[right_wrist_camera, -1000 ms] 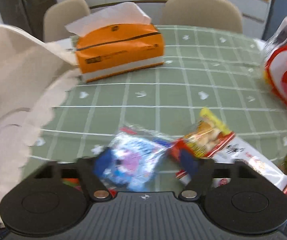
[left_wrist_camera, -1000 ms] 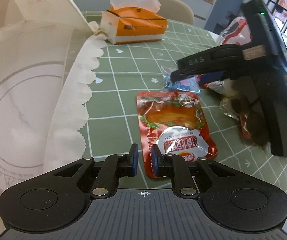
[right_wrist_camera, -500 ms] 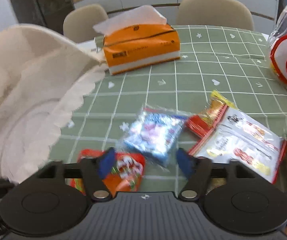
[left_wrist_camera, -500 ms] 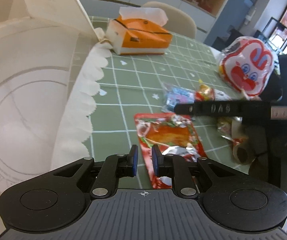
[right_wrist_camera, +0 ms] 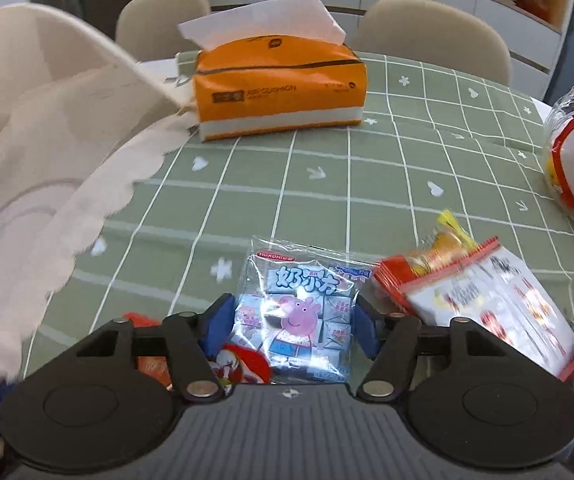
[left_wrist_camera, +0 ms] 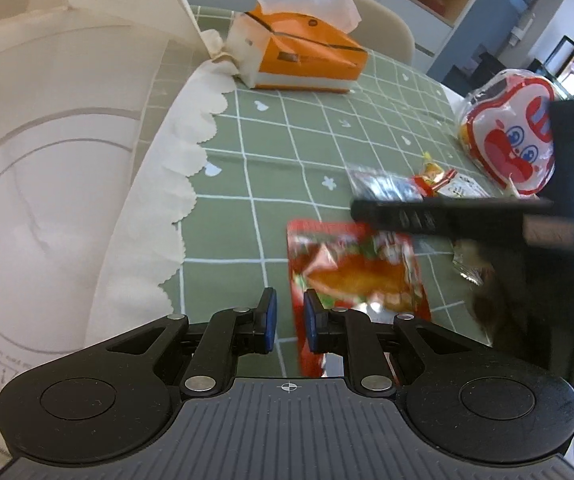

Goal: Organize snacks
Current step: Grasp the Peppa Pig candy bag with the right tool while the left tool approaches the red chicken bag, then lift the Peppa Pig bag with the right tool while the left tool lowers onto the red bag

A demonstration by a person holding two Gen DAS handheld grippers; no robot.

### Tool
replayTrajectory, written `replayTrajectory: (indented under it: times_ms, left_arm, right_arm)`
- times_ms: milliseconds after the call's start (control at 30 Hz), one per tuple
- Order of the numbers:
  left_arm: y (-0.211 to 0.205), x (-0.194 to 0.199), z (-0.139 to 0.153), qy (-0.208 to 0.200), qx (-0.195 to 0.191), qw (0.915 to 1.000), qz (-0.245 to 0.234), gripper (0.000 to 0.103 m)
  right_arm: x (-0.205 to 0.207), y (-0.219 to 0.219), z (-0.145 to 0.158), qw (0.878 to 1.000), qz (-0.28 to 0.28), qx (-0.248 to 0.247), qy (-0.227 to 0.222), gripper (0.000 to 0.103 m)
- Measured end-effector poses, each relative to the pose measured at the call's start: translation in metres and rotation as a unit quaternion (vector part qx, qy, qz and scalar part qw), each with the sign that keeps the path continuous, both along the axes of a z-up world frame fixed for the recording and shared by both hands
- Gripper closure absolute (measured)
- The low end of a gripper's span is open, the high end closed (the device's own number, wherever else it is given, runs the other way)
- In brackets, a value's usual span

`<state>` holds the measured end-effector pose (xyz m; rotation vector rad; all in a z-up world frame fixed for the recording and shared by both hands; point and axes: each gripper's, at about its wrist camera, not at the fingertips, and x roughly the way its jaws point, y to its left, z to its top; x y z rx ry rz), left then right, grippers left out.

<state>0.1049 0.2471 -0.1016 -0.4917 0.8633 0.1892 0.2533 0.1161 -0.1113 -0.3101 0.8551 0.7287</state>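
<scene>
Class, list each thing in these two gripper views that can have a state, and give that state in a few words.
Left hand-held gripper: shut, empty.
Right hand-held gripper: jaws closing around the blue snack pack.
Blue snack pack: sealed, flat on the table.
Red snack pouch: sealed, lying flat.
Tissue box: open, one tissue sticking up.
Cloth bag: open, mouth toward the snacks.

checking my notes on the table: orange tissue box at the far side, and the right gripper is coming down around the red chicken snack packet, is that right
Not quite. The orange tissue box is at the far side, but the right gripper is closing around the blue pig-cartoon snack packet, not the red one. The right wrist view shows the blue packet between its fingers; the red chicken snack packet lies in front of the left gripper.
</scene>
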Motion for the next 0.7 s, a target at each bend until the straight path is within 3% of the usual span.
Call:
replayTrajectory:
  times_ms: [167, 333, 467, 567, 633, 700]
  left_arm:
    - [-0.011, 0.001, 0.0, 0.0, -0.004, 0.9997, -0.026, 0.085]
    - [-0.04, -0.012, 0.003, -0.007, -0.013, 0.9954, -0.095, 0.085]
    - [-0.063, -0.028, 0.009, -0.015, 0.002, 0.9896, -0.143, 0.084]
    - [-0.074, -0.043, 0.02, -0.018, 0.044, 0.9834, -0.175, 0.084]
    - [-0.074, -0.051, 0.022, -0.009, 0.07, 0.9828, -0.171, 0.084]
    - [-0.063, -0.052, 0.021, 0.003, 0.076, 0.9884, -0.132, 0.084]
  right_arm:
    - [-0.027, -0.028, 0.003, 1.0, 0.008, 0.002, 0.017, 0.043]
    - [-0.062, -0.071, 0.002, 0.999, -0.003, 0.007, 0.034, 0.043]
    - [-0.094, -0.108, 0.0, 1.0, -0.014, -0.001, 0.023, 0.043]
    - [-0.114, -0.134, 0.0, 1.0, -0.022, 0.005, 0.021, 0.043]
    - [-0.126, -0.151, 0.001, 0.999, -0.026, 0.024, 0.031, 0.043]
    - [-0.138, -0.162, 0.001, 0.999, -0.036, 0.025, 0.027, 0.043]
